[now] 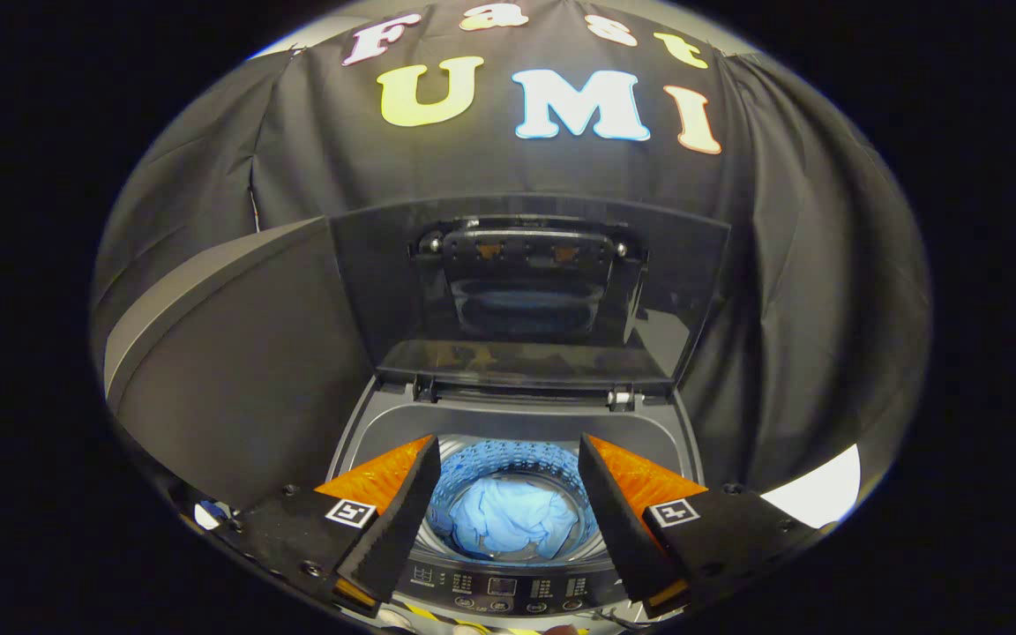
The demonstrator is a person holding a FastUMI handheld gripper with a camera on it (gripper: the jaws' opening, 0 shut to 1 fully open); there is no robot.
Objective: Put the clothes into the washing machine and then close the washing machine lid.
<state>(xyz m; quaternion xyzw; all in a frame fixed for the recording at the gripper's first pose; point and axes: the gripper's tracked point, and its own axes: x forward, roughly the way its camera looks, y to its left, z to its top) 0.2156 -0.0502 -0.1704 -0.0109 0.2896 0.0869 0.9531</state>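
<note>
I look down into a top-loading washing machine (384, 414) from above its front edge. Its dark glass lid (526, 291) stands raised and upright at the back, hinged just behind the opening. A light blue garment (512, 516) lies crumpled at the bottom of the perforated drum (508, 459). My gripper (508, 467) hangs open above the drum mouth, with nothing between its fingers; the garment shows well below the gap between them.
The machine's control panel (499, 586) runs along the front rim just under my fingers. A grey slanted panel (235, 353) stands to the left of the machine. Black cloth walls close in behind and to the right.
</note>
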